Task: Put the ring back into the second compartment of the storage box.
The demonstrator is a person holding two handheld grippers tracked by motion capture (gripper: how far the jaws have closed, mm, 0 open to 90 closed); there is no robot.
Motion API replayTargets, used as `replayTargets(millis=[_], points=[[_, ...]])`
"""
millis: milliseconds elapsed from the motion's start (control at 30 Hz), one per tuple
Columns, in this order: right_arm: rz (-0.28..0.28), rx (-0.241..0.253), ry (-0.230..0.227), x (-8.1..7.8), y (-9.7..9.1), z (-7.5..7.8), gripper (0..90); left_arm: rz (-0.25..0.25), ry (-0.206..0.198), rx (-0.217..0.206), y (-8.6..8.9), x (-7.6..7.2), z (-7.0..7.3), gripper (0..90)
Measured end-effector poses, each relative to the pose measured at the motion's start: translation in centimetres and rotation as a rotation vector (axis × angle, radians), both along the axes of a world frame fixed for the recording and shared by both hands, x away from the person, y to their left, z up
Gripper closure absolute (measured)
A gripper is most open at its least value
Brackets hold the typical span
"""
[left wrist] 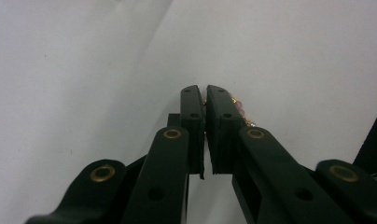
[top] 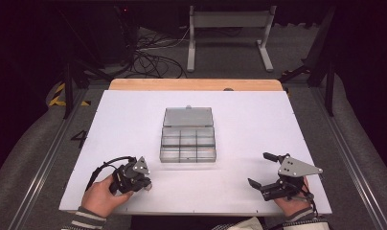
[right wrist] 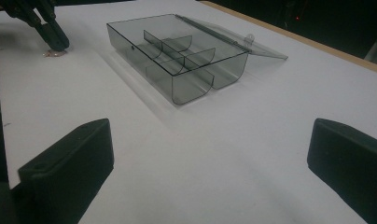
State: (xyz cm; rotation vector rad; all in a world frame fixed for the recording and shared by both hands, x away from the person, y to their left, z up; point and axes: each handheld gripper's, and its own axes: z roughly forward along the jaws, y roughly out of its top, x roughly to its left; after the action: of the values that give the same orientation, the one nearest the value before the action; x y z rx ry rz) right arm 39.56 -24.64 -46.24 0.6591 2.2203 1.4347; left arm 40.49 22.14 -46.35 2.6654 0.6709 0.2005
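Note:
A clear, smoky plastic organiser box (top: 187, 142) with several compartments lies mid-table, its lid (top: 187, 116) folded flat behind it; in the right gripper view the box (right wrist: 177, 56) looks empty. At the table's front left, my left gripper (top: 146, 184) points down at the white surface. Its jaws stand nearly together on a small string of pink and gold beads (left wrist: 239, 106), which peeks out beside the right jaw of the left gripper (left wrist: 201, 88). The right gripper view shows the beads (right wrist: 52, 53) under that gripper (right wrist: 56, 41). My right gripper (top: 258, 168) rests at the front right, jaws wide, holding nothing.
A white board (top: 134, 115) covers the table, with a wooden edge (top: 196, 85) at the far side. Cables and a metal stand (top: 227, 33) lie on the floor beyond. The right gripper's jaws (right wrist: 210, 130) frame bare board in front of the box.

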Motion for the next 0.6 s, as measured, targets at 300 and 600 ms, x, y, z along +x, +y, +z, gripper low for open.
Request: replayTargets(millis=[300,600], points=[[0.000,0.000,-0.001,0.0,0.0,0.0,1.1,0.012,-0.012,-0.014,0.2,-0.1,0.2,86.5],[0.000,-0.001,0.000,0.0,0.0,0.0,1.0,0.029,-0.066,-0.091,0.7,-0.3,1.4,86.6]])
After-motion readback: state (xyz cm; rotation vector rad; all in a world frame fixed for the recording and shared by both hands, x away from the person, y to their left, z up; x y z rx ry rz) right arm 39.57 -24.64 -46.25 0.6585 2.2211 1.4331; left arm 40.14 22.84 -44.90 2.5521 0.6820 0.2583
